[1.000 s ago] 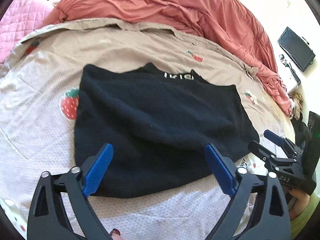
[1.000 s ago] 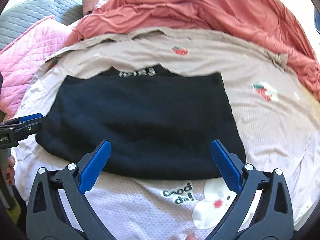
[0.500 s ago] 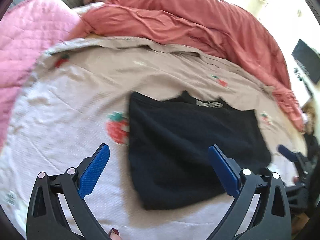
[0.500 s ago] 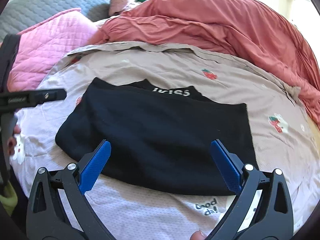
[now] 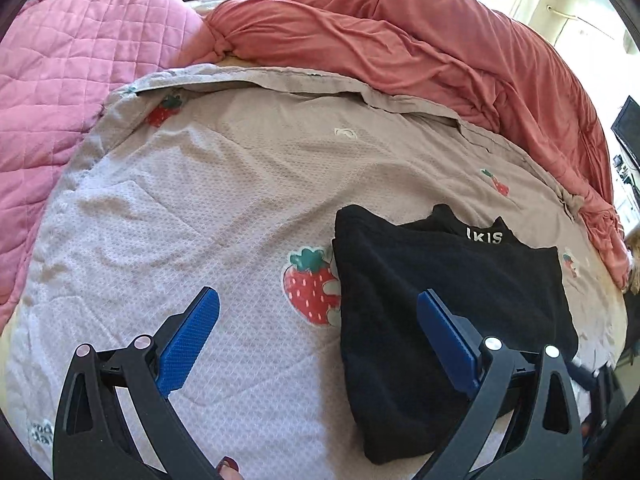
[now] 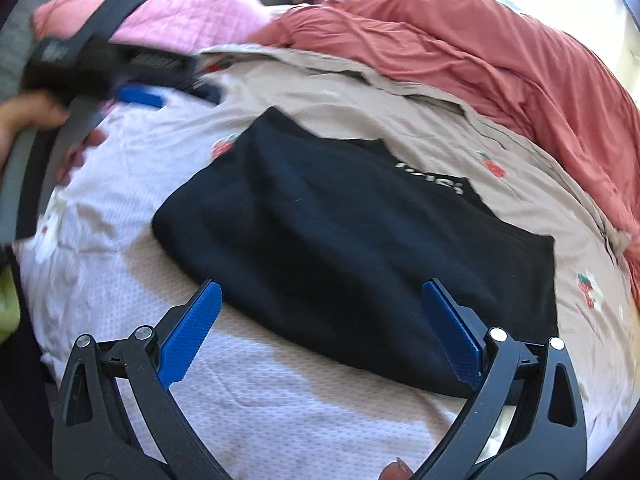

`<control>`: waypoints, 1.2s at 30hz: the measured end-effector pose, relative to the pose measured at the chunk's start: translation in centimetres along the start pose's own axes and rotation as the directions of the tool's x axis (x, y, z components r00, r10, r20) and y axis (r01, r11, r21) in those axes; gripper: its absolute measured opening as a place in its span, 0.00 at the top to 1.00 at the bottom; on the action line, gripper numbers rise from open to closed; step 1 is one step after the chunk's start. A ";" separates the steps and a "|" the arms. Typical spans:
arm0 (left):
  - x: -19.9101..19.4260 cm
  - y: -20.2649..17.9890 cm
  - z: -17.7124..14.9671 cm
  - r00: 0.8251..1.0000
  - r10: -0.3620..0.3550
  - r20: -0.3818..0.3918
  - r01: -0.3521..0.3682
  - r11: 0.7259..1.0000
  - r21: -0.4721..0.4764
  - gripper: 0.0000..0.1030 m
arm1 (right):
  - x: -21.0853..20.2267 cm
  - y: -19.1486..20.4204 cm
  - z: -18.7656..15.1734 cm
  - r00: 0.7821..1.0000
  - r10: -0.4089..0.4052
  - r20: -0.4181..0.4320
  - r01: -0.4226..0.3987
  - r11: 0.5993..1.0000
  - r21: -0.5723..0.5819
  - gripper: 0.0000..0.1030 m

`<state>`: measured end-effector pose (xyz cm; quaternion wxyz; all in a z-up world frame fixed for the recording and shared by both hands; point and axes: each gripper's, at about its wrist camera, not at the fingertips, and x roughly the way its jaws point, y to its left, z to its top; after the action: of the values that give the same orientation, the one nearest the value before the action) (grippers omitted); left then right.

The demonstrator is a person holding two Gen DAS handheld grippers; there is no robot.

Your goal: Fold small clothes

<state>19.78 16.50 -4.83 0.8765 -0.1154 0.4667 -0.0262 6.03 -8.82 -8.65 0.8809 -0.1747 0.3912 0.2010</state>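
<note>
A black garment (image 5: pixel 440 300) with white lettering at its collar lies folded flat on the strawberry-print bedspread (image 5: pixel 220 200). In the left wrist view it sits to the right, under the right-hand finger of my left gripper (image 5: pixel 320 320), which is open and holds nothing. In the right wrist view the black garment (image 6: pixel 352 240) fills the middle, just beyond my right gripper (image 6: pixel 322 320), also open with nothing between its blue pads. The left gripper (image 6: pixel 140 94) appears blurred at the upper left of that view, held by a hand (image 6: pixel 28 120).
A rumpled coral duvet (image 5: pixel 420 48) lies along the far side of the bed, and a pink quilted blanket (image 5: pixel 68 80) is at the left. A dark screen (image 5: pixel 628 128) stands off the bed at the right edge.
My left gripper has swung left and back, so the black garment slid from its centre to the right. The right gripper pulled back slightly and turned. The garment itself stays put.
</note>
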 end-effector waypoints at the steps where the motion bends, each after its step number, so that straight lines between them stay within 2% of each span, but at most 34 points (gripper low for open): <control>1: 0.3 0.1 0.2 1.000 -0.007 -0.001 0.007 1.000 -0.004 0.04 | 0.2 0.6 0.0 1.000 0.002 0.000 -0.002 1.000 -0.023 0.09; 5: 1.5 0.7 0.5 0.998 -0.053 -0.021 0.052 0.998 -0.045 0.04 | 1.2 3.8 -0.3 1.000 -0.002 0.001 0.002 0.988 -0.153 0.09; 12: 3.2 0.9 0.5 0.993 -0.104 -0.048 0.100 0.992 -0.076 0.05 | 3.1 7.8 -0.6 1.000 -0.012 0.013 0.015 0.957 -0.291 0.09; 17: 4.0 1.5 0.6 0.990 -0.128 -0.060 0.121 0.986 -0.114 0.05 | 4.9 9.1 -0.4 1.000 -0.022 -0.005 0.020 0.952 -0.304 0.10; 22: 4.9 2.3 0.8 0.988 -0.141 -0.066 0.129 0.980 -0.153 0.05 | 6.2 8.6 0.1 1.000 -0.024 0.006 0.025 0.967 -0.252 0.11; 24: 5.3 2.5 0.9 0.987 -0.148 -0.069 0.134 0.976 -0.170 0.05 | 6.6 8.1 0.4 0.999 -0.032 0.010 0.033 0.975 -0.222 0.25; 25: 5.5 2.6 1.0 0.986 -0.152 -0.070 0.138 0.974 -0.178 0.05 | 6.6 7.9 0.5 1.000 -0.027 0.012 0.029 0.977 -0.212 0.27; 27: 5.8 2.9 1.0 0.982 -0.174 -0.071 0.156 0.966 -0.204 0.05 | 6.4 7.6 0.7 1.000 -0.008 0.023 0.013 0.980 -0.196 0.46; 28: 6.0 3.0 1.1 0.980 -0.183 -0.072 0.164 0.963 -0.212 0.05 | 6.2 7.5 0.8 1.000 0.000 0.028 0.005 0.981 -0.195 0.51; 30: 6.2 3.0 1.1 0.976 -0.202 -0.076 0.180 0.957 -0.228 0.05 | 5.4 7.0 1.0 0.998 0.038 0.045 -0.029 0.984 -0.177 0.77; 31: 6.3 2.9 1.1 0.973 -0.216 -0.077 0.192 0.952 -0.236 0.05 | 5.2 6.8 1.1 0.997 0.057 0.049 -0.049 0.985 -0.166 0.84; 33: 6.4 2.9 1.1 0.967 -0.242 -0.077 0.216 0.943 -0.254 0.05 | 4.6 5.9 1.4 0.994 0.101 0.052 -0.093 0.988 -0.127 0.91; 36: 6.6 2.8 0.9 0.953 -0.292 -0.080 0.260 0.925 -0.279 0.05 | 4.0 3.8 1.7 0.983 0.173 0.055 -0.172 0.985 -0.018 0.94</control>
<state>24.03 18.41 -10.35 0.8111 -0.2943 0.4968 -0.0938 7.64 -3.93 -11.20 0.8698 -0.1401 0.3784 0.2839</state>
